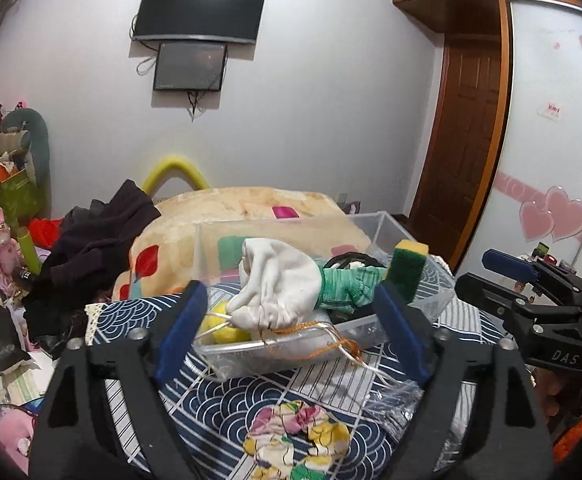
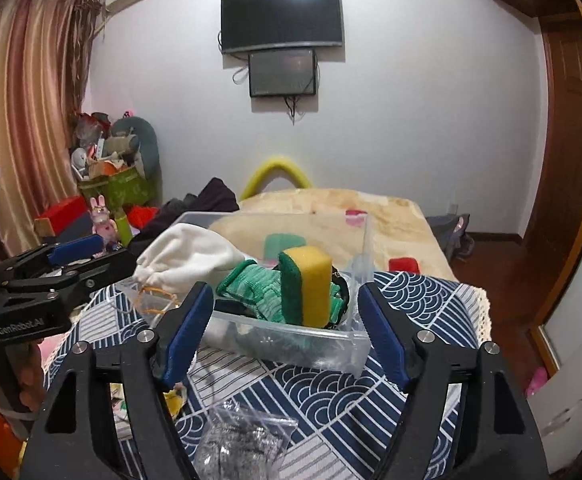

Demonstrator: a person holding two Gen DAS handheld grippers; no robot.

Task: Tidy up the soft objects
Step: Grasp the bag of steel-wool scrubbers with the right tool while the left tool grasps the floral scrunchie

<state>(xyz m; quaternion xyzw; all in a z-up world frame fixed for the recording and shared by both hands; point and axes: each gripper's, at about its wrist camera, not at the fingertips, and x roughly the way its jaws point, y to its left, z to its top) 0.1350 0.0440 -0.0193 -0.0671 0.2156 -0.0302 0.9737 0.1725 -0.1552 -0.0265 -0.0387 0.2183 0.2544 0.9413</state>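
Observation:
A clear plastic bin (image 1: 291, 344) (image 2: 331, 340) stands on the blue patterned cloth. In it lie a white drawstring pouch (image 1: 279, 280) (image 2: 189, 256), a green knitted cloth (image 1: 351, 290) (image 2: 257, 288), an upright yellow-green sponge (image 1: 409, 268) (image 2: 309, 284) and a yellow ball (image 1: 223, 324). A floral cloth (image 1: 295, 440) lies on the table in front of the bin. My left gripper (image 1: 291, 328) is open and empty just before the bin. My right gripper (image 2: 285, 328) is open and empty, facing the bin's near wall.
A clear plastic bag (image 2: 243, 440) (image 1: 395, 404) lies on the cloth near the bin. Behind is a bed with a beige blanket (image 1: 251, 208) and dark clothes (image 1: 99, 248). Clutter fills the left side; a wooden door (image 1: 463, 128) is on the right.

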